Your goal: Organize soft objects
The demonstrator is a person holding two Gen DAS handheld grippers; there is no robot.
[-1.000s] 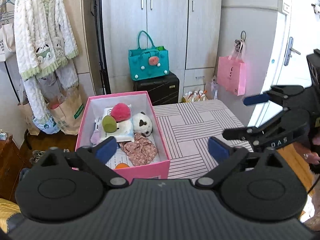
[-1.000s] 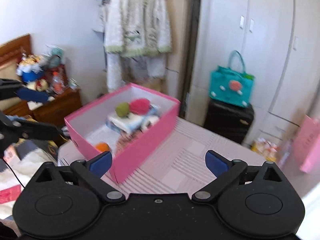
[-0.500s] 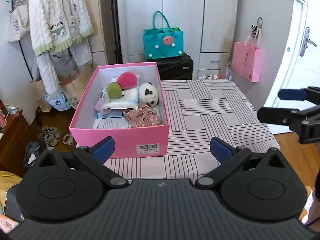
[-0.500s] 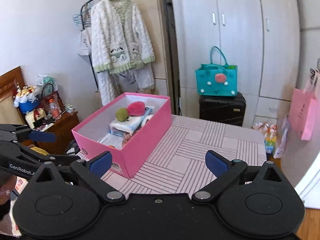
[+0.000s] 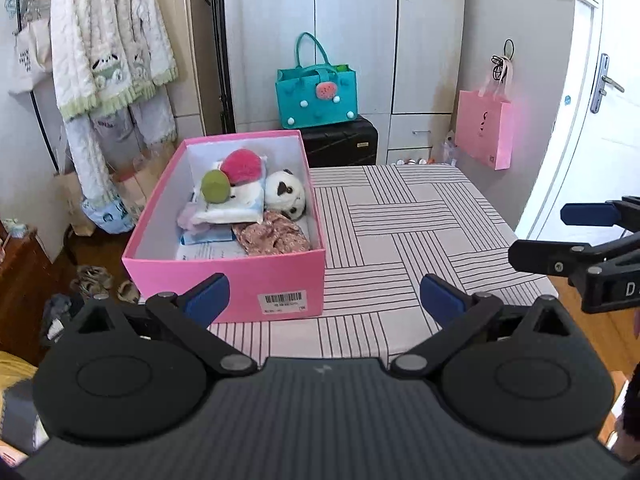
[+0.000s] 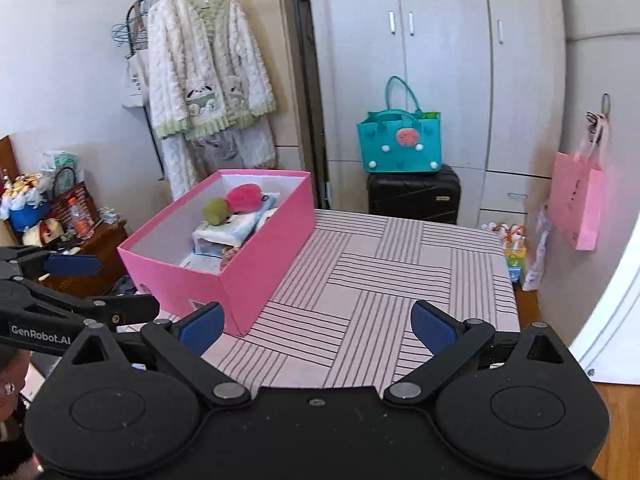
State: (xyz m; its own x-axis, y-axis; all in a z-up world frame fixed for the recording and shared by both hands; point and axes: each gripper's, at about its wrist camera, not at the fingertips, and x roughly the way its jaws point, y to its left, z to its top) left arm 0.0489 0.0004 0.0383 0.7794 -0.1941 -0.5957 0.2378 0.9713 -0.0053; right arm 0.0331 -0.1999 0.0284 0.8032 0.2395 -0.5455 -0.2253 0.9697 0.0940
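Two tools occupy the near field, each built of matte black plastic with round pivot housings and angled link arms ending in blue, fine-ribbed pads. Left tool [image 5: 324, 300]: fingers spread wide apart, nothing between them, held above the near edge of the desk [image 5: 420, 216]. Right tool [image 6: 316, 322]: fingers likewise spread wide and empty, also above the near edge, further toward the right corner.

Desk surface: flat, rectangular, covered in a pale pink cloth printed with blocks of thin dark parallel stripes set at right angles to one another. The right half of the cloth is bare.

Pink box [image 5: 288, 276]: rectangular, rigid cardboard, open-topped, white inside, with a barcode label on its near short wall. It stands on the left side of the desk, its long axis running from near edge to far edge. The soft objects lie inside it:
- floral fabric piece [image 5: 272, 234], crumpled, pink-brown print, at the near right of the box;
- panda plush [image 5: 286, 196], rounded, white with black patches, against the right wall;
- folded white cloth [image 5: 236, 208], soft-edged, at centre;
- green plush ball [image 5: 215, 187], resting on the folded cloth;
- pink fluffy ball [image 5: 241, 166], fuzzy, behind the green one, toward the far wall.

Beyond the far edge: a black ribbed hard-shell suitcase [image 5: 340, 146] carrying a teal felt bag [image 5: 316, 100] with looped handles. A quilted white robe [image 5: 108, 48] with green ruffled trim hangs at far left.
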